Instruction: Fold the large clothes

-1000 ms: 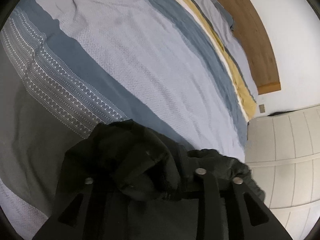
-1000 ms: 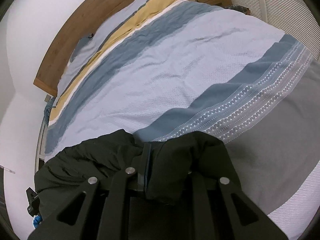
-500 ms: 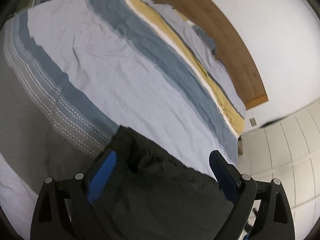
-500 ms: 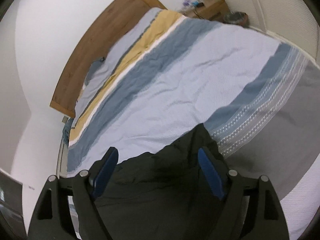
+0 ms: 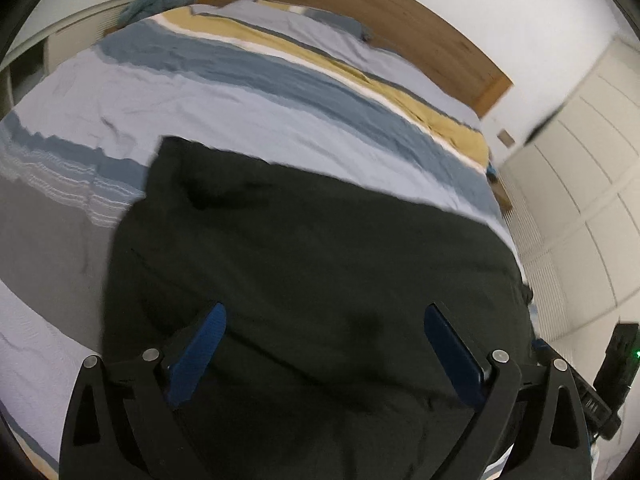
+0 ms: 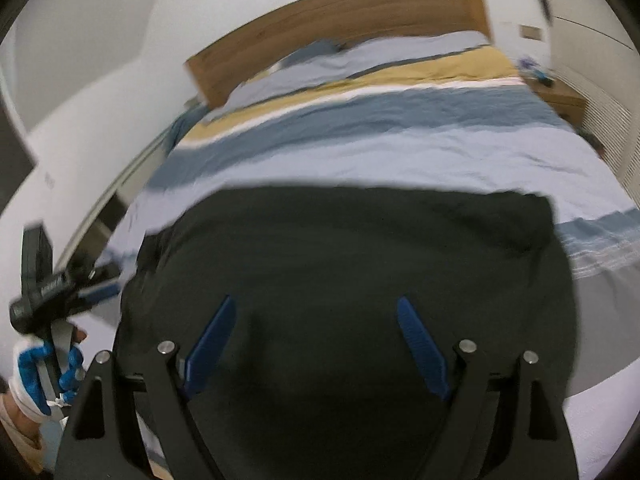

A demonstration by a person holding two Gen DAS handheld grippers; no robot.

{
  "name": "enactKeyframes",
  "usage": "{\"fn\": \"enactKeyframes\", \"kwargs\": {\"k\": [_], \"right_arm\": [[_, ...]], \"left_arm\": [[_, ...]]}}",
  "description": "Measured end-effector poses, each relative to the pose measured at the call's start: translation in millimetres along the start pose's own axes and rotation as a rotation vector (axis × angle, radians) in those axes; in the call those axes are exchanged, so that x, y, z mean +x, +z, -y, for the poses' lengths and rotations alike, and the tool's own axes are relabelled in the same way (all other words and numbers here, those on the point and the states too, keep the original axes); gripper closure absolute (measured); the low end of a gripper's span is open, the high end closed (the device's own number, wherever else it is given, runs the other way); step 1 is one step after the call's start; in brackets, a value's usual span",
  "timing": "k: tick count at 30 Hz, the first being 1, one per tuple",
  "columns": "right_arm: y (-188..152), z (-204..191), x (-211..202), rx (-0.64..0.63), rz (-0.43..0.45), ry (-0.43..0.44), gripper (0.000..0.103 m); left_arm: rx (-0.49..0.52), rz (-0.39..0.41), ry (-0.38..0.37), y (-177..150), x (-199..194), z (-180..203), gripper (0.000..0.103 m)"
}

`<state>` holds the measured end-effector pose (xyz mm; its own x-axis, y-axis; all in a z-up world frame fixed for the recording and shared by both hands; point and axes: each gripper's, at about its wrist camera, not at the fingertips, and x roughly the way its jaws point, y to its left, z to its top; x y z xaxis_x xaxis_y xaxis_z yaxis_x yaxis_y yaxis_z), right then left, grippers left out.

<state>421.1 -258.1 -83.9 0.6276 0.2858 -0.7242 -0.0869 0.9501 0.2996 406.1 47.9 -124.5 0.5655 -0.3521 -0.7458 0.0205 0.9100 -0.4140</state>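
Black garment (image 5: 320, 264) covers the striped bedspread (image 5: 248, 100) below a wooden headboard (image 5: 360, 12).

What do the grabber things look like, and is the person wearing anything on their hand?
Each grabber has black arms joined with round silver bolts and two flat blue pads. See the left gripper and the right gripper. On the left gripper's black body there is white lettering, too blurred to read. The left hand wears a white glove with blue patches.

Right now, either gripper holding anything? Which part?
Nothing is held. The left gripper and right gripper have just opened, jaws apart above the dark garment, which lies on the bed, pads clear.
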Motion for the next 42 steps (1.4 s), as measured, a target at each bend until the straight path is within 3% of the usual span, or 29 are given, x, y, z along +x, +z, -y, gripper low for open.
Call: {"fn": "enactKeyframes", "kwargs": {"k": [5, 12, 18, 21, 27, 33, 36, 39, 42], "right_arm": [[-10, -22, 46, -0.081, -0.06, -0.077, 0.02], [23, -3, 101, -0.082, -0.116, -0.169, 0.019], [45, 12, 131, -0.063, -0.147, -0.186, 0.017], [52, 23, 144, -0.036, -0.162, -0.179, 0.017], [57, 58, 134, 0.005, -0.163, -0.164, 0.017], [48, 139, 111, 0.144, -0.178, -0.281, 0.017], [45, 170, 96, 0.203, -0.203, -0.382, 0.017], [44, 176, 73, 0.183, -0.181, -0.479, 0.017], [44, 154, 47, 0.147, -0.113, -0.437, 0.017]], "left_arm": [[0.084, -0.036, 0.049, -1, 40, 24, 0.004], [0.161, -0.089, 0.15, 27, 103, 37, 0.001], [0.187, -0.133, 0.212, 45, 139, 44, 0.001], [0.173, -0.149, 0.209, 52, 149, 39, 0.001], [0.138, -0.147, 0.214, 61, 143, 8, 0.001], [0.092, -0.189, 0.408, 75, 132, -50, 0.001], [0.06, -0.162, 0.484, 78, 113, -66, 0.001], [0.057, -0.073, 0.462, 73, 83, -61, 0.001], [0.099, -0.006, 0.379, 60, 60, -34, 0.001]]}}
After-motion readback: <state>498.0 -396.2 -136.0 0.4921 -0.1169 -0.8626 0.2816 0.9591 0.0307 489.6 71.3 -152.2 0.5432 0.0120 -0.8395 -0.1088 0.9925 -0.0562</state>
